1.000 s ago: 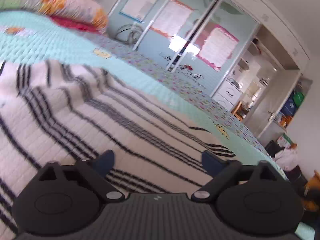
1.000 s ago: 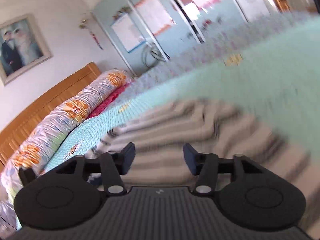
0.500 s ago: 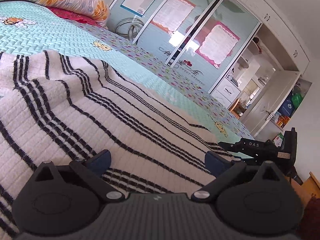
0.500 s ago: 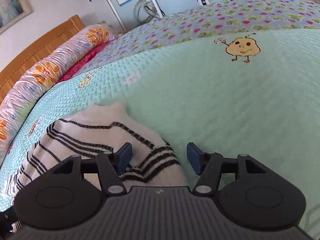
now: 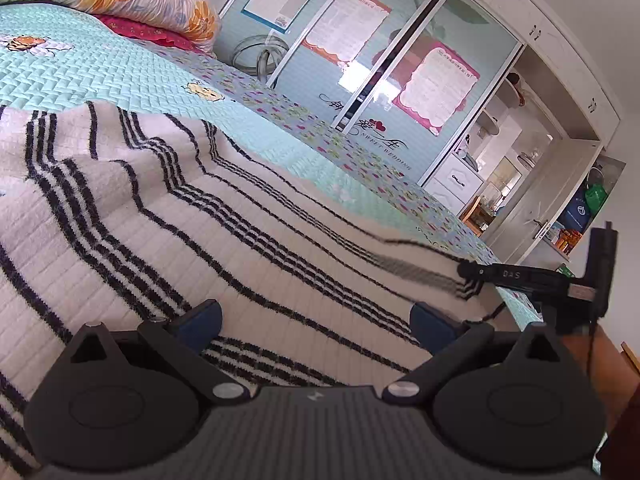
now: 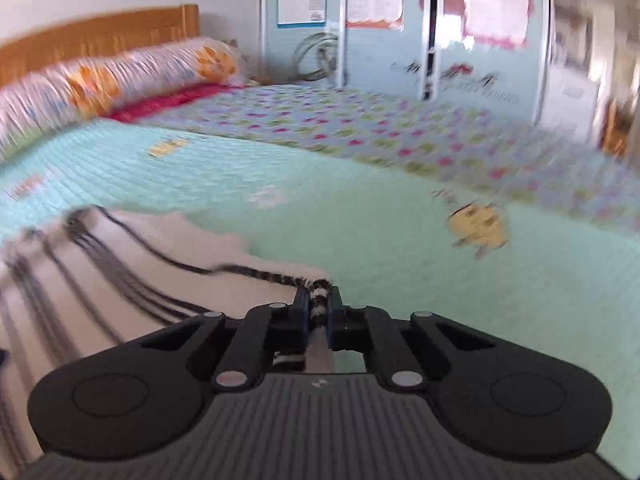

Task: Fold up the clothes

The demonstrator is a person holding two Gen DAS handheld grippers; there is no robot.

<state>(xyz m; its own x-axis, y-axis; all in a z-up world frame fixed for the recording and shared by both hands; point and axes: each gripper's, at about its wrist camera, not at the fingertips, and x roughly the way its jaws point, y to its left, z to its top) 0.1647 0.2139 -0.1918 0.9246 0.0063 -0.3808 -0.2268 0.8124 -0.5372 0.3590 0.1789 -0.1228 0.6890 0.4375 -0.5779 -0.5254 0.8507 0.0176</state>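
A white knitted sweater with black stripes (image 5: 200, 216) lies spread across the bed. My left gripper (image 5: 316, 316) hovers low over its near part, jaws wide open, nothing between them. In the right wrist view the sweater (image 6: 132, 272) stretches off to the left, and my right gripper (image 6: 318, 304) is closing its jaws on the striped cuff (image 6: 318, 290), which is pinched between the blue pads. In the left wrist view the right gripper (image 5: 470, 270) shows at the far right, gripping that same striped end.
The bed wears a mint quilted cover (image 6: 380, 224) with a flowered band (image 6: 360, 120) toward the wardrobe (image 5: 360, 48). A floral rolled duvet (image 6: 100, 76) lies along the wooden headboard (image 6: 100, 36). Shelves and a door (image 5: 552, 216) stand beyond the bed's far corner.
My right gripper went from open over the sleeve end to closed on the striped cuff, swinging and rolling as it did. The left gripper stayed open over the sweater.
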